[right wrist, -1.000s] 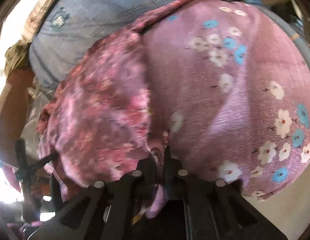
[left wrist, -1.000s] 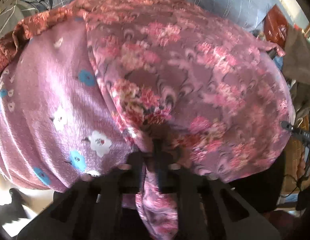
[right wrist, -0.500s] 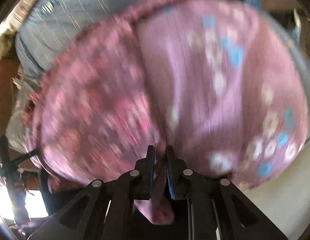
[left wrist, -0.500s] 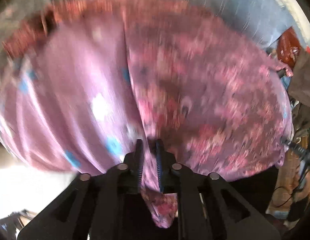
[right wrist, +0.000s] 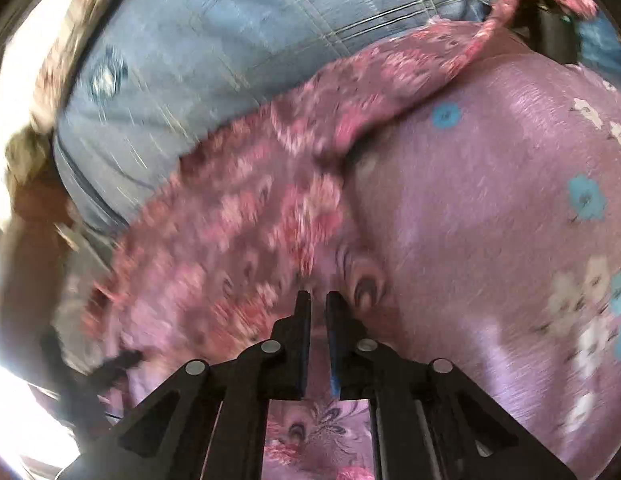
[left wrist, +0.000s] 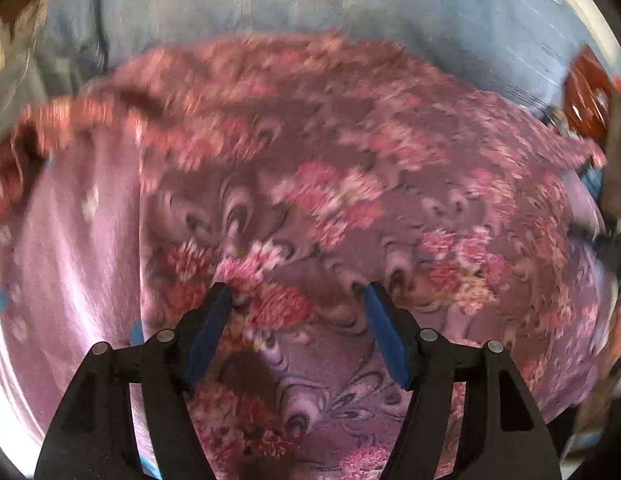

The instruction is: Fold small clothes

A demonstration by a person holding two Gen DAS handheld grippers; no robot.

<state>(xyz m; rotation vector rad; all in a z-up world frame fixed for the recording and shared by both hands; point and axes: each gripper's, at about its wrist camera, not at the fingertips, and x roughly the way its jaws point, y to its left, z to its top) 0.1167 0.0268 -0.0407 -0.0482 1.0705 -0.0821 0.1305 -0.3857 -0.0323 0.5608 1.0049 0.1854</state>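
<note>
Our left gripper (left wrist: 298, 294) has its fingers spread wide, the blue pads (left wrist: 384, 338) standing apart over the flowered cloth (left wrist: 350, 208) with nothing pinched between them. The cloth lies spread just ahead of the fingertips and runs under them toward the camera.

Our right gripper (right wrist: 317, 300) has its fingers drawn almost together, with a narrow slit left between them; a fold of the flowered cloth (right wrist: 246, 240) sits at the tips and seems to be pinched there, though blur keeps us from being sure.

Beside the flowered cloth lies a plain pink cloth with white and blue flowers (right wrist: 490, 220), touching it along a curved edge. In the left view that pink cloth (left wrist: 86, 240) lies to the left of the flowered one. Behind both runs a blue striped sheet (right wrist: 230, 40), which also fills the top of the left view (left wrist: 310, 0). A red-brown object (left wrist: 586, 104) sits at the far right edge there.
</note>
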